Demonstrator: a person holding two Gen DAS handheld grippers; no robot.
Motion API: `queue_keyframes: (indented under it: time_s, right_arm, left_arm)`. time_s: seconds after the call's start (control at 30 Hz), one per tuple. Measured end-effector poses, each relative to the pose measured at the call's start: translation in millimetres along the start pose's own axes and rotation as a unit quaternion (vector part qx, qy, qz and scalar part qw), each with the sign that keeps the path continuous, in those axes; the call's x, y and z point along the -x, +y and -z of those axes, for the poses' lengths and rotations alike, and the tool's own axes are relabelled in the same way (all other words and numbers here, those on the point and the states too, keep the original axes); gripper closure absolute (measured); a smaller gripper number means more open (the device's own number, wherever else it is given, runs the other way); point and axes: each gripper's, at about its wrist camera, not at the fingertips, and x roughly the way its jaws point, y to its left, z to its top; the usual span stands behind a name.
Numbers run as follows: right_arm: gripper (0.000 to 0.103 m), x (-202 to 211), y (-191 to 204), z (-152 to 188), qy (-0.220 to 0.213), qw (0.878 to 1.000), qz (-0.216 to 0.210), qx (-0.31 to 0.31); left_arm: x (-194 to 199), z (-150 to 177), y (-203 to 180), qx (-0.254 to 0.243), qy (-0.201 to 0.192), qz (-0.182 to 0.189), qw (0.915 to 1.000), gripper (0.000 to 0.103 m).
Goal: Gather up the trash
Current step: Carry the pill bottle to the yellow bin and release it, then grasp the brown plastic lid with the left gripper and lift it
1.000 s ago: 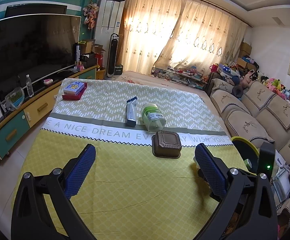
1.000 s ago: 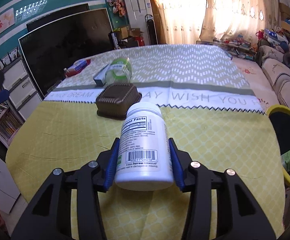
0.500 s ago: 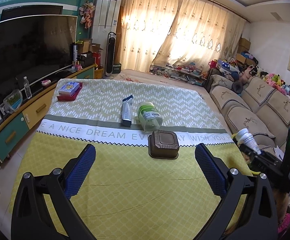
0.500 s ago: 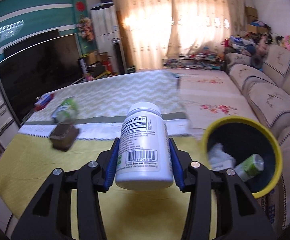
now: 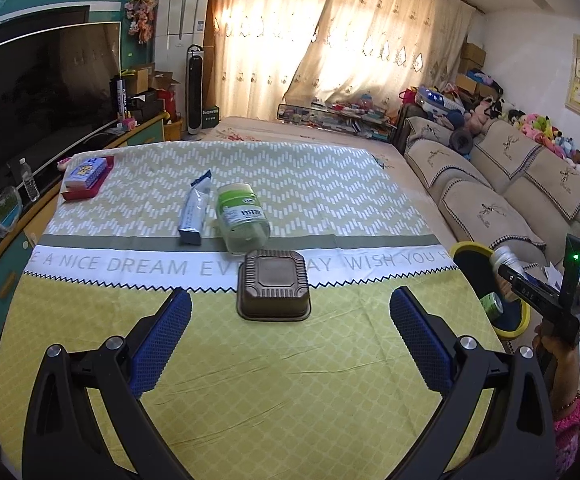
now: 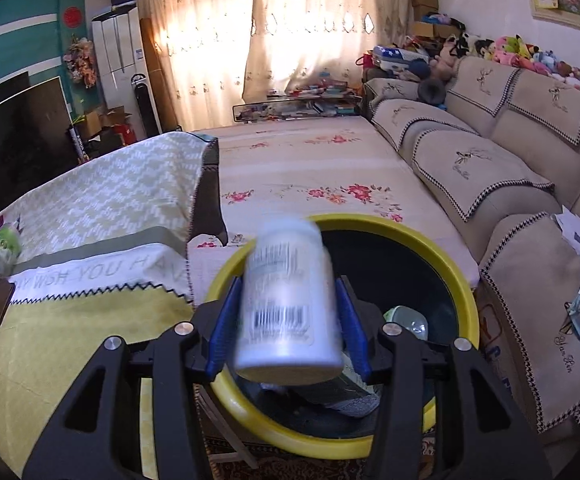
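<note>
Left wrist view shows the left gripper [image 5: 290,336] with jaws spread wide and empty over the yellow tabletop [image 5: 249,380], facing a brown tray [image 5: 273,292], with a tube [image 5: 193,212] and a green jar [image 5: 241,216] lying beyond it. At the right, the right gripper [image 6: 285,320] hangs over the yellow-rimmed bin [image 6: 466,280]. Its jaws have just been opening, and the white bottle [image 6: 285,300], blurred between them, looks to be slipping free. The drop-off is in hand. Next, the jaws need to clear the bottle fully, then the brown tray seems the nearest pick.
</note>
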Motion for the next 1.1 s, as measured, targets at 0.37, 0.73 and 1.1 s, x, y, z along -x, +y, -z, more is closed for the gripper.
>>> queue_keyframes:
  time_s: [0.37,0.73,1.1]
  right_arm:
    - [0.047,14,-3,4,-0.010,1.000,-0.022,-0.014]
    - [0.046,15,9,10,-0.003,0.999,-0.040,-0.010]
    - [0.045,14,5,10,0.000,0.999,-0.047,-0.016]
  left_arm:
    - [-46,-3,-9,-0.013,0.038,-0.009,0.9992,0.005]
    - [-107,-10,1,-0.005,0.079,-0.042,0.9960,0.005]
    - [-137,-10,12,0.003,0.109,-0.058,0.9923,0.035]
